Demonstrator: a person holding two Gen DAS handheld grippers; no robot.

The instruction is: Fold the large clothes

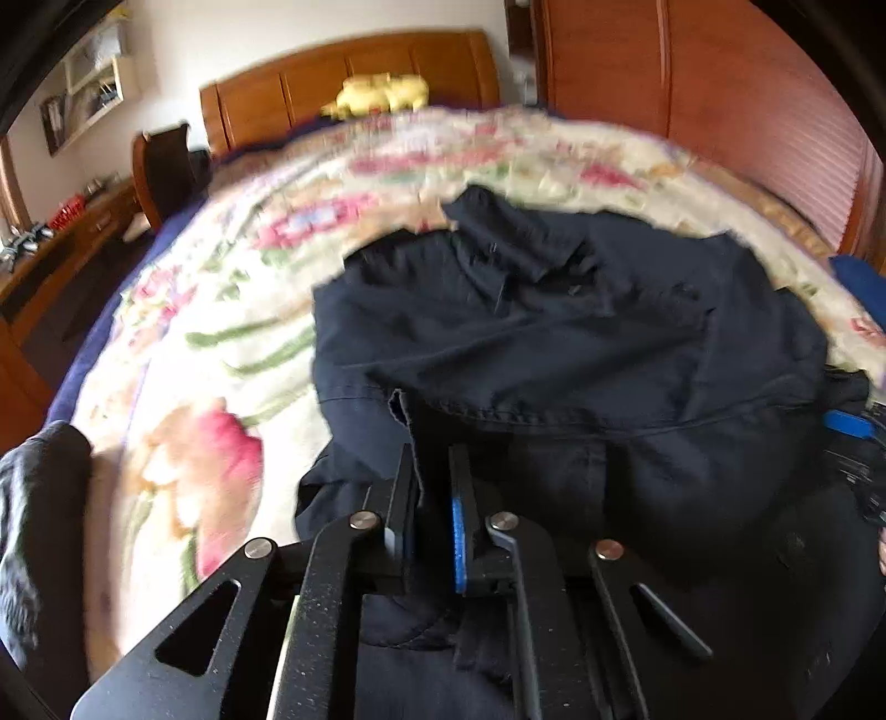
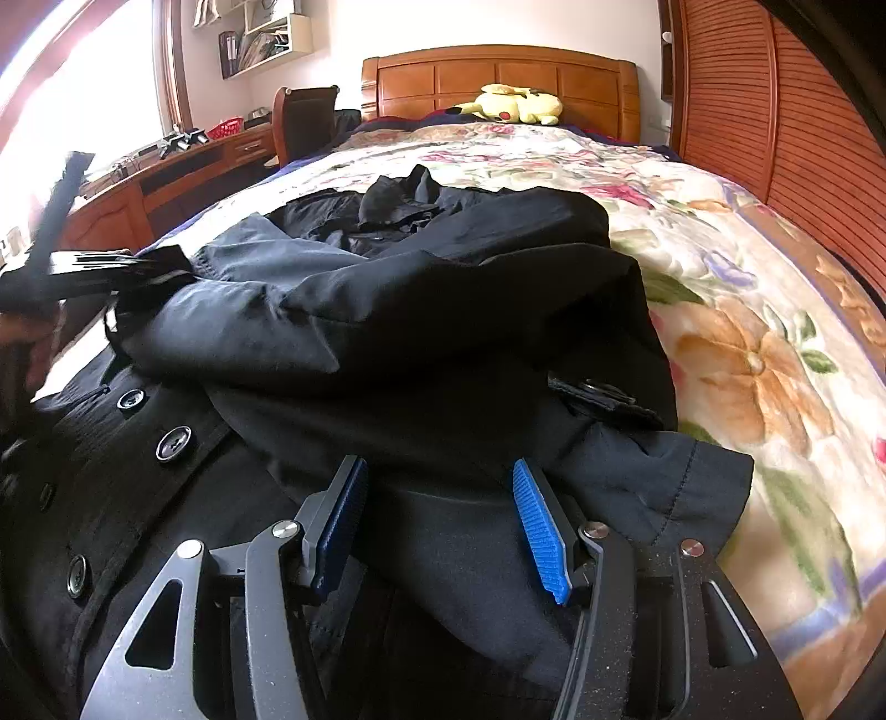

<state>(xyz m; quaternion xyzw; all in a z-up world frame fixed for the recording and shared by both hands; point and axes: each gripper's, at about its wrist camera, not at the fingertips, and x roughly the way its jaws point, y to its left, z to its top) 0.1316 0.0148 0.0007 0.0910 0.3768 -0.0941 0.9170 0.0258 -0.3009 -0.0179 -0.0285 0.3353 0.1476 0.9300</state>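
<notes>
Soft, limp dark navy cloth coat (image 1: 554,332): your left tongs (image 1: 432,493) clench its hem; right tongs (image 2: 437,520) released, centre frame.

A floral blanket (image 2: 736,310) in cream, pink, orange and green covers the bed, with a dark blue sheet edge (image 1: 83,354) showing along its side. At the far end stands a wooden headboard (image 2: 498,77), and a yellow plush toy (image 2: 518,102) lies just in front of it. A slatted wooden wardrobe (image 2: 775,127) runs along one side of the bed. On the other side a wooden desk (image 2: 166,177) holds a red basket (image 2: 226,128), with a dark chair (image 2: 304,116) pulled up near it. A wall shelf (image 2: 266,41) above carries binders and papers.
</notes>
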